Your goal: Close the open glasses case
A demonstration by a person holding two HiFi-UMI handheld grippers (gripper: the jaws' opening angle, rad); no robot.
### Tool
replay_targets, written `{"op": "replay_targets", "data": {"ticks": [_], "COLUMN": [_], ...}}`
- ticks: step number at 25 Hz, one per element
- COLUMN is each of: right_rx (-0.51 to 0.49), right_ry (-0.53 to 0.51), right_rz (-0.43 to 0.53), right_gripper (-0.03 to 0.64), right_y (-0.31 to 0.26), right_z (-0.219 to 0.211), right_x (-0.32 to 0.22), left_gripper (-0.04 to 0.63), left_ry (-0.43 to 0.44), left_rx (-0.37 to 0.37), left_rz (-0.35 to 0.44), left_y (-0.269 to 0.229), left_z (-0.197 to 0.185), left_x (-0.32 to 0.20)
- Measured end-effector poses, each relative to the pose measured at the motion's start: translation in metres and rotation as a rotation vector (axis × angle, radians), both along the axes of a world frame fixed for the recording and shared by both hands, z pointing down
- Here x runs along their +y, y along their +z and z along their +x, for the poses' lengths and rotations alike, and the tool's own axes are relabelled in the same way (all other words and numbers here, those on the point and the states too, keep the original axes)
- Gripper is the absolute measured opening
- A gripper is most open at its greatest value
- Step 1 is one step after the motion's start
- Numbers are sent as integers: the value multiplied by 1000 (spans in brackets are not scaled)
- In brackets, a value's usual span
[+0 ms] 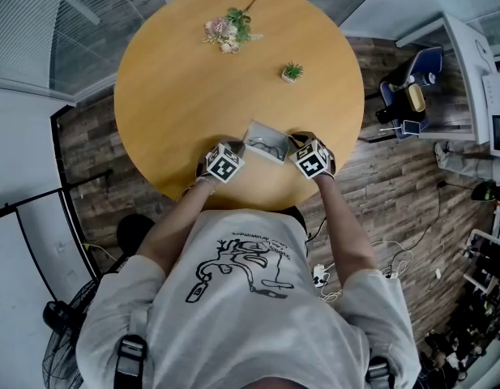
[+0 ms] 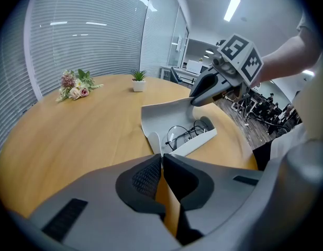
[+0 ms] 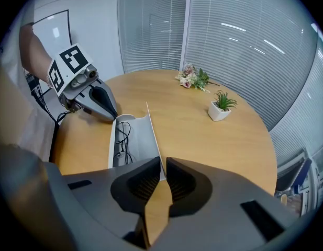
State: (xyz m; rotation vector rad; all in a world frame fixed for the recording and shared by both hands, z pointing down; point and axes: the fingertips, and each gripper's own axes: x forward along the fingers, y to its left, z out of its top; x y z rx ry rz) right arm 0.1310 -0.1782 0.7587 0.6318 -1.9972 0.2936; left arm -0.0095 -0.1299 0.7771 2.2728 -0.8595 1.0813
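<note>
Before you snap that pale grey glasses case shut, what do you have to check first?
1. Pale grey hard glasses case open, lid raised: ok.
2. Thin wire-framed glasses lie inside the tray: ok.
3. Nothing pokes over the rim: cannot tell.
4. Right gripper pinches the lid's edge: ok.
5. Left gripper grips the case's end wall: ok.
6. Small potted plant and pink flower bunch sit well away on the round wooden table: ok.

This is an office. Beyond the jaws of the right gripper (image 3: pixel 162 161), grey slatted blinds (image 3: pixel 240 35) on glass partitions (image 3: pixel 151 30) ring a round wooden bench (image 3: pixel 203 140).
</note>
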Motion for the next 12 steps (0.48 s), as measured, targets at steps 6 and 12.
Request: {"op": "replay_targets", "data": {"ticks": [6, 12], "right_rx": [-9, -23], "right_ry": [15, 33], "right_rz": [-8, -4], "right_gripper": [44, 44], "right_y": [0, 3], "right_z": [1, -1], "right_x": [2, 4], "left_gripper": [32, 32], "left_ry": [-3, -5], "left_rx": [-2, -4], "left_rz": [-9, -2], "left_y": [1, 3], "left_z": [0, -2], "left_x": [-3, -4]}}
